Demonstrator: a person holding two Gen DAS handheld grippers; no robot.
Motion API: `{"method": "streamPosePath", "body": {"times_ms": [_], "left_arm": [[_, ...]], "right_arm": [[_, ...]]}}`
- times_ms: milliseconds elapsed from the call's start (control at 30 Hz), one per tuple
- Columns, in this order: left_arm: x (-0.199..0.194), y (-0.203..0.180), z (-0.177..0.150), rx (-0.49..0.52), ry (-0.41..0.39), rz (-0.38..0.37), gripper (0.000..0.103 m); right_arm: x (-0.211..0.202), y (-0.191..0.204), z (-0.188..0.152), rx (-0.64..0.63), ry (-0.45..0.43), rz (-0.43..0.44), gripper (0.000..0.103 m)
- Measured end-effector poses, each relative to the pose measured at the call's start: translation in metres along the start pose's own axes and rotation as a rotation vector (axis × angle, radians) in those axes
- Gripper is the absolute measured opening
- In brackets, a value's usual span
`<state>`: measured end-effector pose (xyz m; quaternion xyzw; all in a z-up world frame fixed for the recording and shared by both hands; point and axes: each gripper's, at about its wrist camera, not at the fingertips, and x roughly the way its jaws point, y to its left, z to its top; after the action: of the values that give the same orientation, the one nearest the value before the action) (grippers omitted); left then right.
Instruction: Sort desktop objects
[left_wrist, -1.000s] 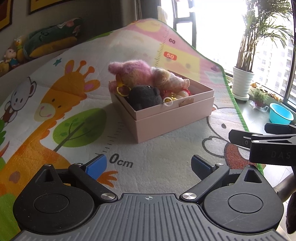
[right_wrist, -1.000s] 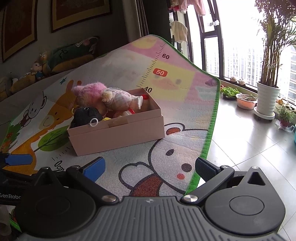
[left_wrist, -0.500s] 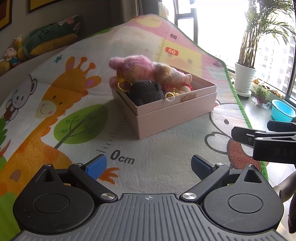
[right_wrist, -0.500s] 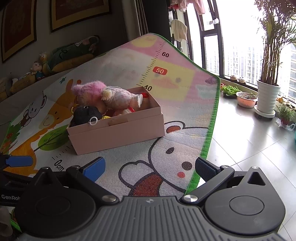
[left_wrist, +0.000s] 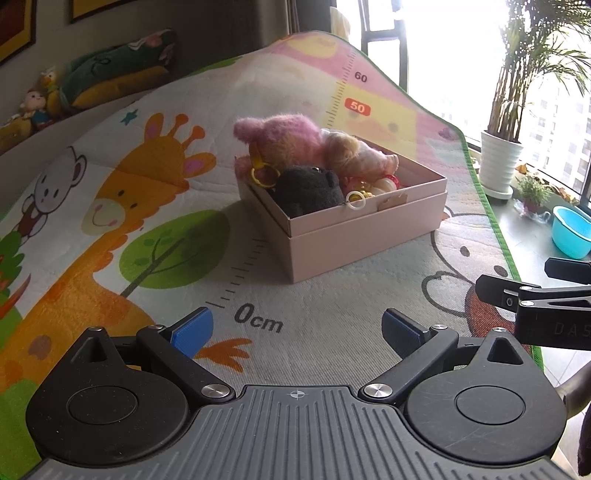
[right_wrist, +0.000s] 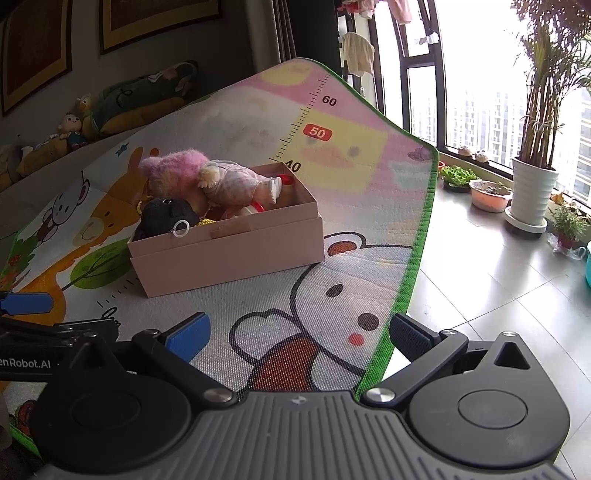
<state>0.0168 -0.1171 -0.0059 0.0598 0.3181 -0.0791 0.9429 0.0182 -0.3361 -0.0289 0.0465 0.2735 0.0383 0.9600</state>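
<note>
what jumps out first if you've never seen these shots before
The pink box mid-mat, heaped with toys: a fuzzy pink plush, a doll in checked clothes lying across it, and a black plush at the near corner. Beneath it, the bright play mat with its giraffe and ruler print. Both the left gripper and right gripper hang open and empty.

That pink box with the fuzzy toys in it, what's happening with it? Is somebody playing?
Someone is tidying up with two hand-held grippers. The pink box sits on the play mat, already stuffed with a pink plush, a black plush, a doll and some small rings. Right now the left gripper and the right gripper are both open and empty, hovering over the mat short of the box. Nothing is being held.
</note>
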Motion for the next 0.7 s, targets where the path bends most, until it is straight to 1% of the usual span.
{"method": "streamPosePath", "body": {"times_ms": [700], "left_arm": [[0.0006,0.0004,-0.0001,-0.003,-0.002,-0.005,0.1]], "right_arm": [[0.0038,-0.0001,-0.0035,0.005,0.019,0.006,0.103]]}}
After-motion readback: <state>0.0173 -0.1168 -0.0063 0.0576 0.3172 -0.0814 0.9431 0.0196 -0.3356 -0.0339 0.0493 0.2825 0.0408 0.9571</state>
